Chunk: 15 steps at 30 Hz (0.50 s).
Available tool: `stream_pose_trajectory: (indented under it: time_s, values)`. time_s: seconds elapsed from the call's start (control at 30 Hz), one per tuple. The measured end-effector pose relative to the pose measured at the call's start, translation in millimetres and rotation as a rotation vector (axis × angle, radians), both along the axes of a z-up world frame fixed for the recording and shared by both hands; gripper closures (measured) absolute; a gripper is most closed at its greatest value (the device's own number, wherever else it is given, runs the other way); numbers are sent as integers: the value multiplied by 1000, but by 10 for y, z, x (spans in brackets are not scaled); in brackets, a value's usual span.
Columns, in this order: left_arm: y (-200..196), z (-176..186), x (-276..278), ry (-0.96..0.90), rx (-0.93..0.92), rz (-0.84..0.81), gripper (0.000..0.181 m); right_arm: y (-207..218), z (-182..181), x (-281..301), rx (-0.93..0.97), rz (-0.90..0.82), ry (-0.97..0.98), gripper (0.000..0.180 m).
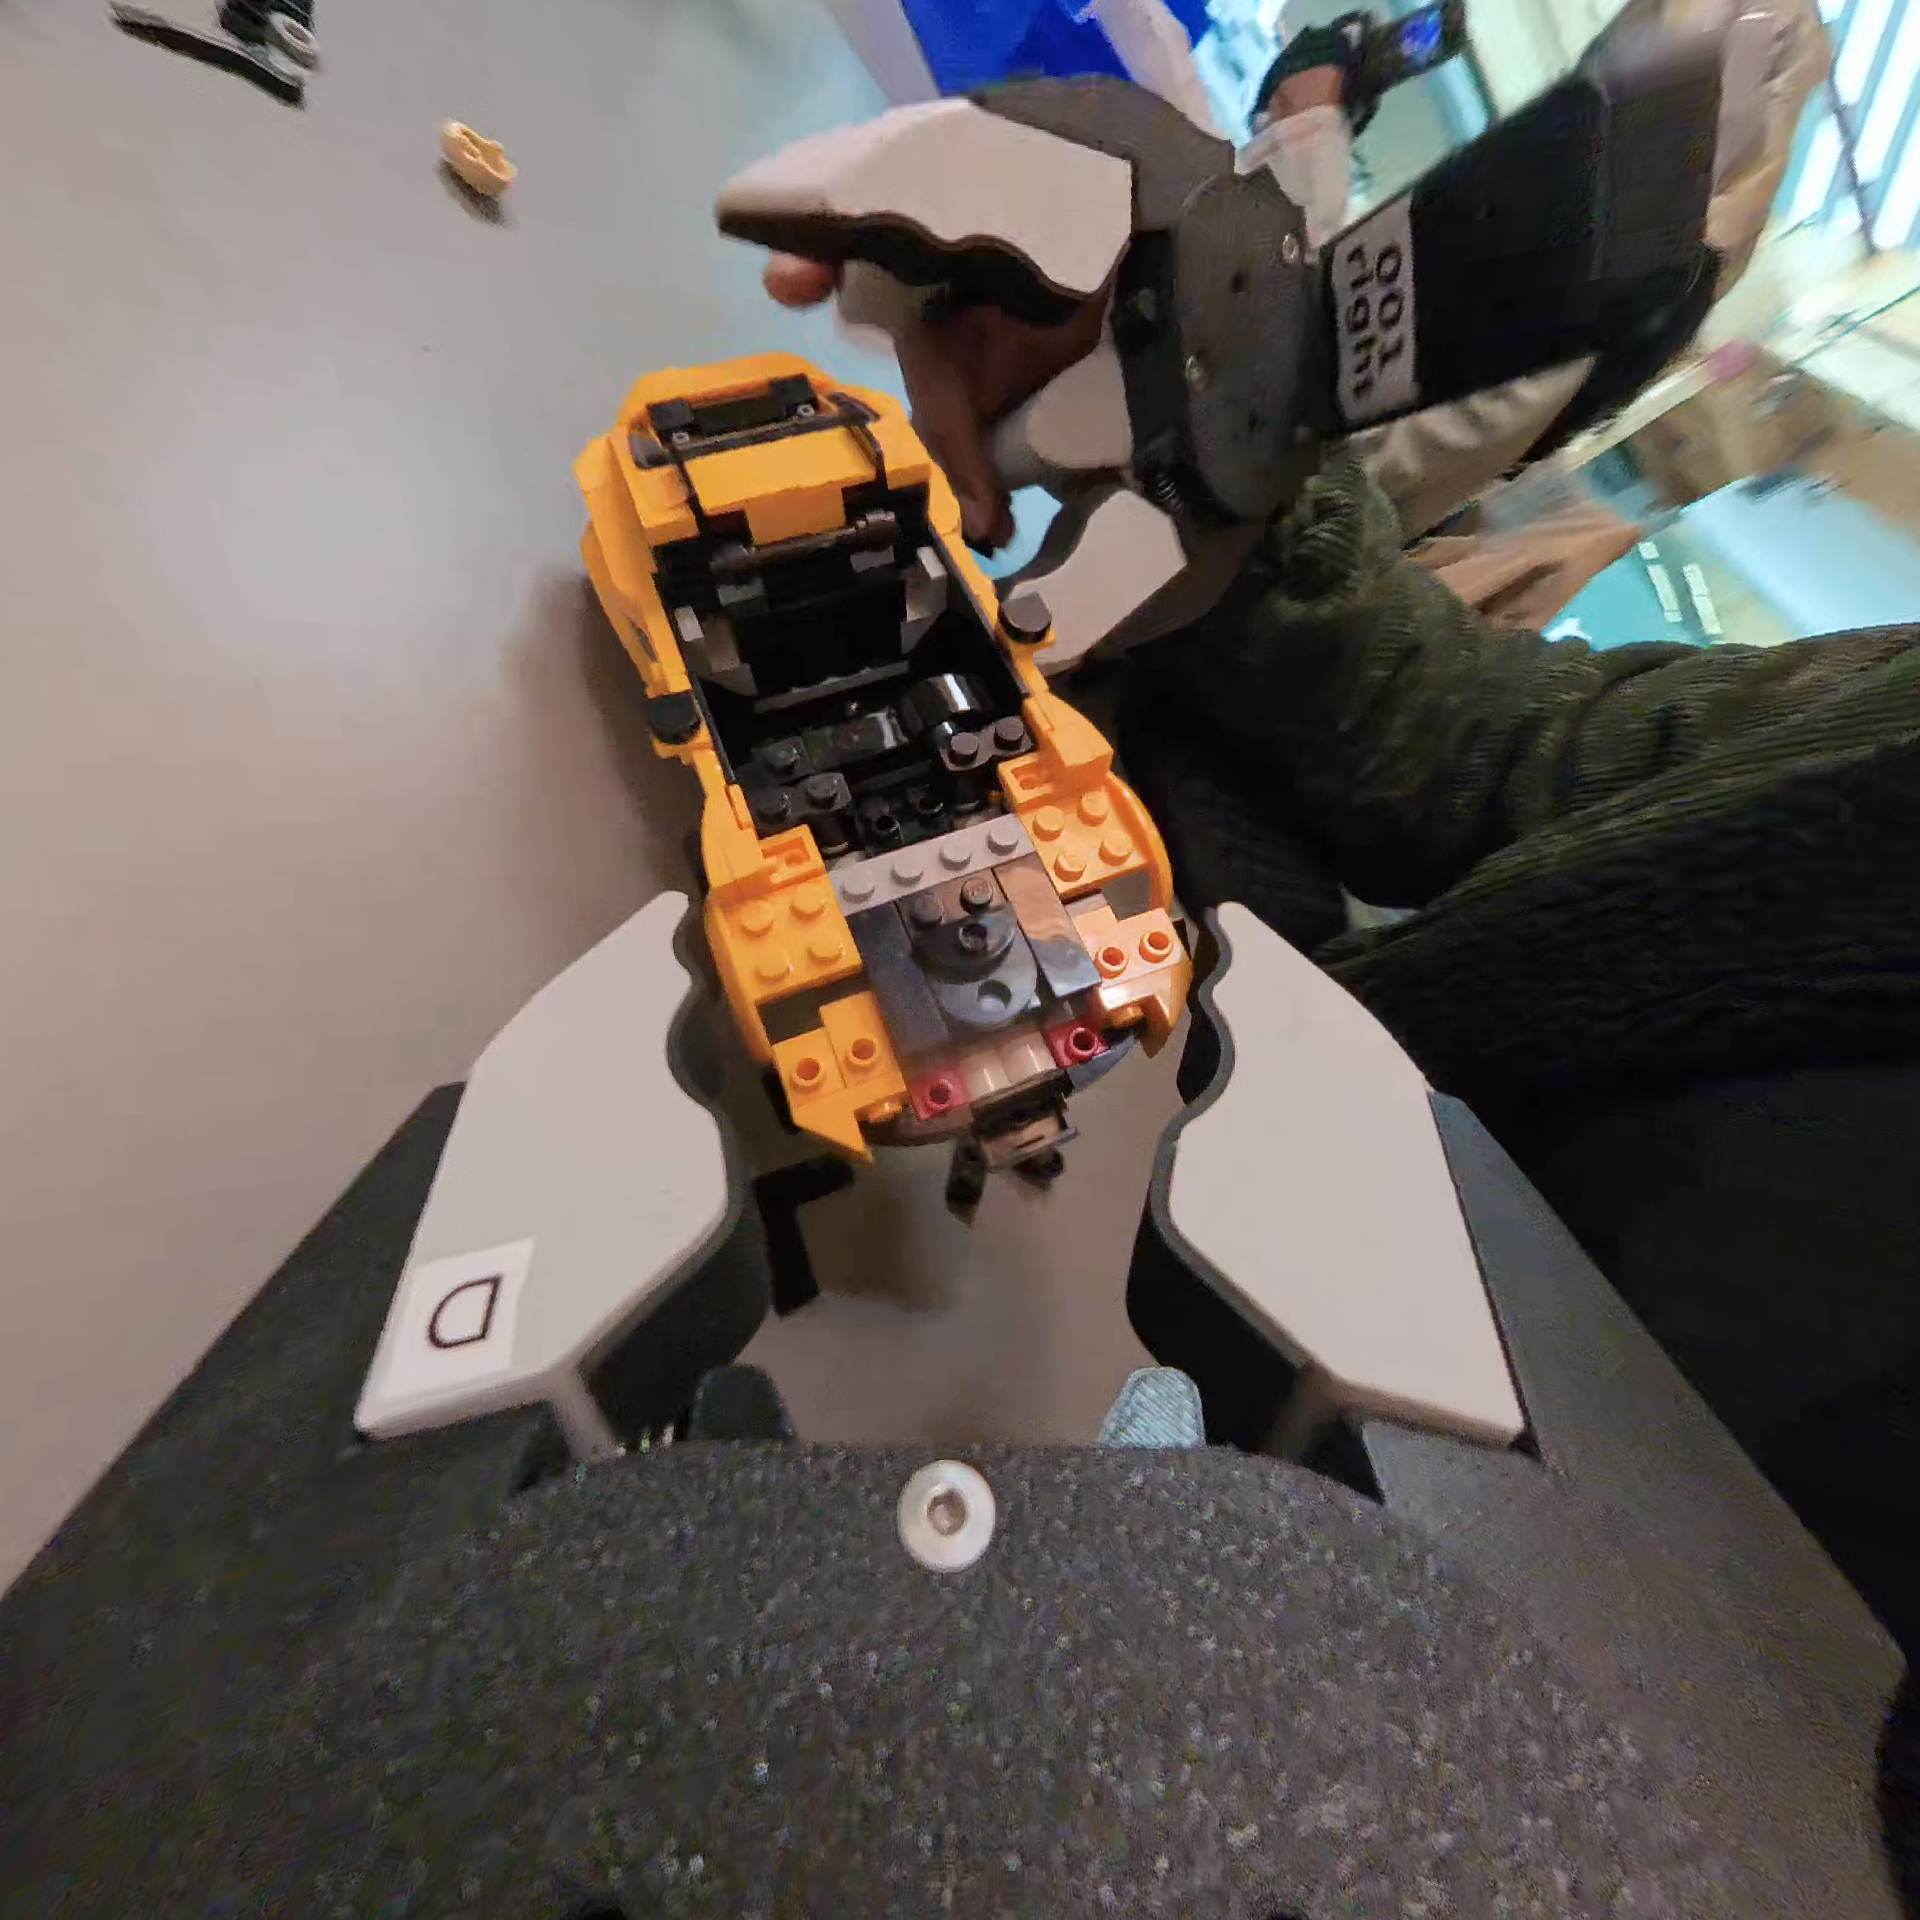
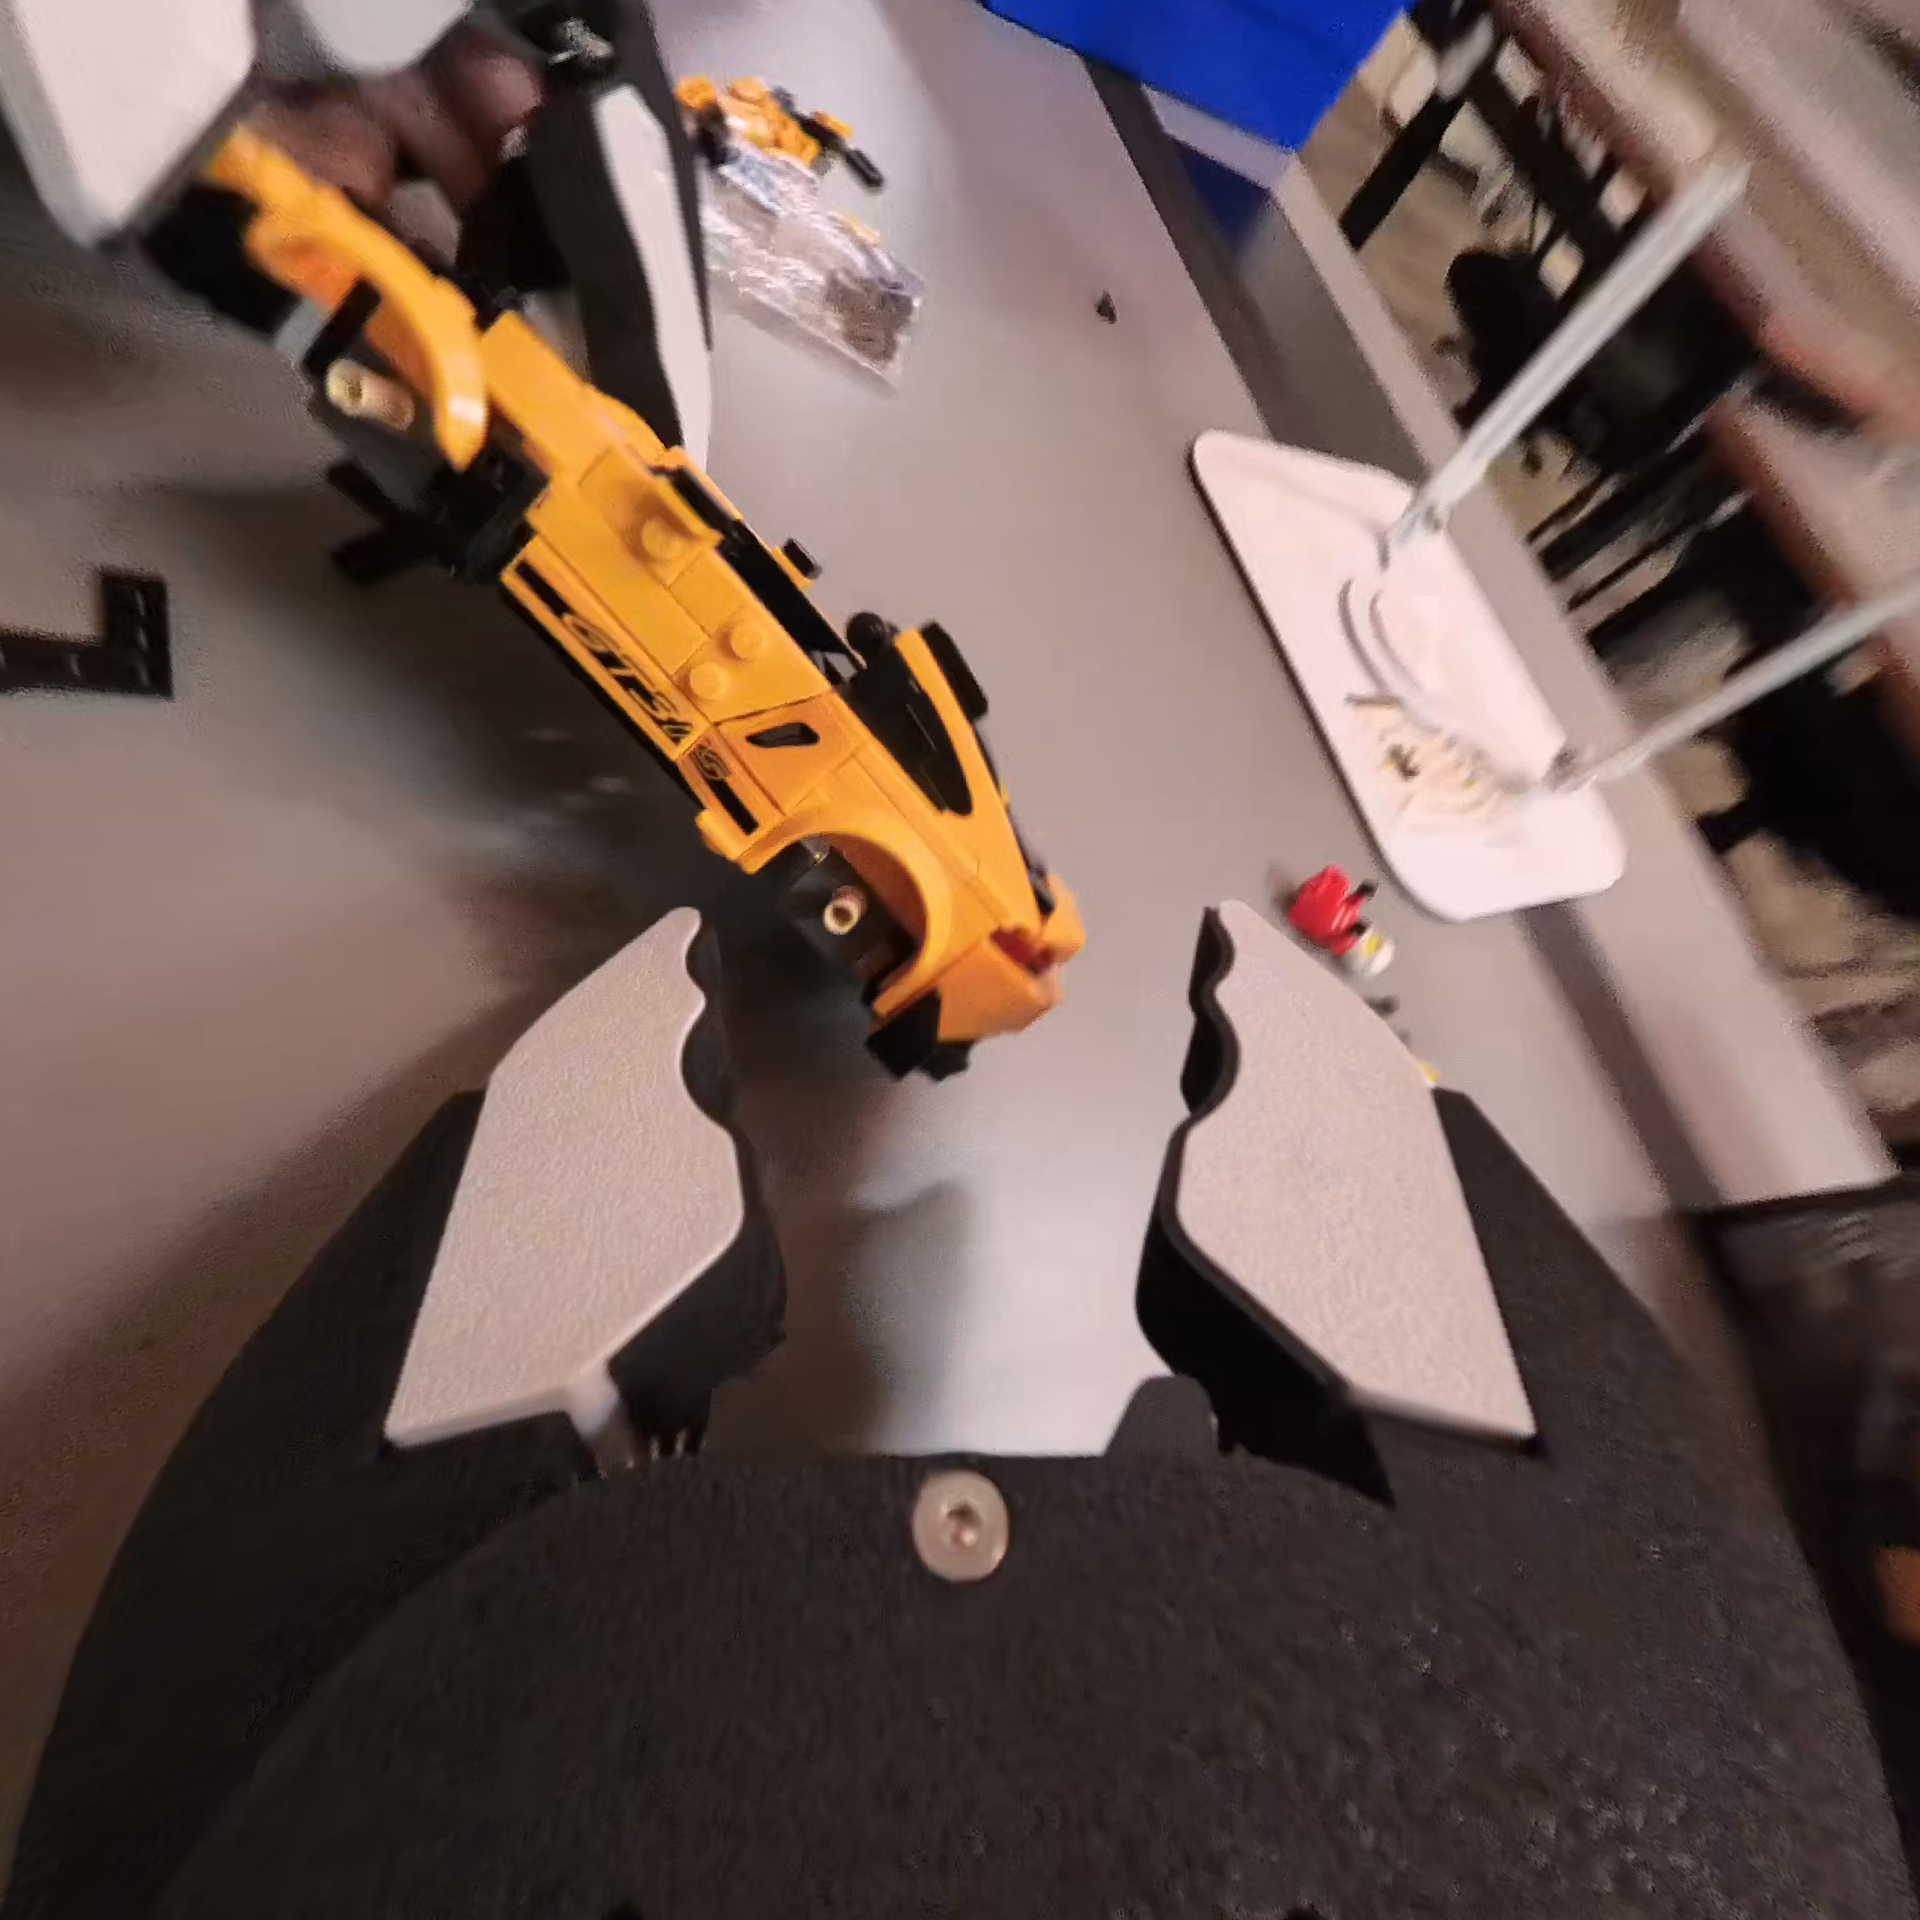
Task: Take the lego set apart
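The orange lego car (image 1: 873, 748) hung above the grey table (image 1: 260, 582), its roof gone and the black seats and studs of the cabin laid bare. In the left wrist view its near end sat between the spread fingers of the left gripper (image 1: 951, 997); the jaws stood wide, and whether either pad actually touched the bodywork was hard to tell. Just beyond the car's far right side the right gripper (image 1: 935, 416) was tilted, its fingers apart with nothing between them, and a person's bare fingers (image 1: 956, 416) reached past it toward the car's far end. A dark knitted sleeve (image 1: 1558, 790) filled the right of that view. On the far left of the table lay a small tan round piece (image 1: 476, 156) and, farther still, a black part (image 1: 223, 47).

In the right wrist view, blurred by motion, the car (image 2: 665, 644) slanted from the far left down toward the near middle, with a tan axle pin showing in each wheel arch. The right gripper (image 2: 951, 997) was open and empty, the car's near tip lying just ahead of its left finger. At the far end of the table lay a clear bag of pieces (image 2: 821, 270) with an orange cluster (image 2: 764, 120) beyond it; a white tray (image 2: 1299, 540) lay to the right, a small red piece (image 2: 1330, 904) near it, and a black L-shaped plate (image 2: 114, 644) on the left.
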<state>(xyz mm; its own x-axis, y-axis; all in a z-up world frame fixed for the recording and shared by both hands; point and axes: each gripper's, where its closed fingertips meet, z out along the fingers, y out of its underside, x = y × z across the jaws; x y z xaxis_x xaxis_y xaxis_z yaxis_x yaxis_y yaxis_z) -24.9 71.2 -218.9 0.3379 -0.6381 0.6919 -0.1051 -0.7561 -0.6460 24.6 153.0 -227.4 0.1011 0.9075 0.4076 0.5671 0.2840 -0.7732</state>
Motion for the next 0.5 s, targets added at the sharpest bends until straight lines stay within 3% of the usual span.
stream_pose_trajectory:
  time_s: [0.1,0.2,0.27,0.37,0.5]
  values:
    - [-114,66,30,-86,-79,-79,95,-145,-2,-75,121,115,-67,96]
    - [-197,114,54,-157,-157,-130,94,-314,-13,-94,210,226,-148,134]
    - [-224,164,45,-199,-184,-148,94,-375,23,-81,182,243,-178,134]
    - [-225,327,60,-310,-226,-150,94,-450,151,-29,6,248,-189,134]
    - [-138,437,-41,-325,-166,-108,97,-550,205,119,-454,210,-268,135]
